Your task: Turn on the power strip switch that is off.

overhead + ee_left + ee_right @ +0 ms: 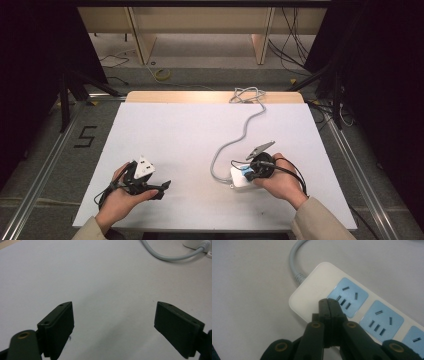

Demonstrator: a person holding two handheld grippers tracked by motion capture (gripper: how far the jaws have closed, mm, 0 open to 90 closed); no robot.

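A white power strip (317, 287) with light-blue socket faces (349, 297) lies on the white table; its grey cable (295, 260) leaves its end. In the high view the power strip (240, 177) sits just left of the person's right hand. My right gripper (328, 302) is shut, jaws pressed together with nothing between them, tips directly over the strip's end beside the first socket. My left gripper (113, 322) is open, jaws wide apart over bare table, and in the high view the left gripper (159, 189) rests at the front left.
The grey cable (240, 137) curves from the strip toward the table's far edge, where it coils (247, 95). The cable's bend (170, 257) lies ahead of the left gripper. The white table (175, 135) spreads wide between the two hands.
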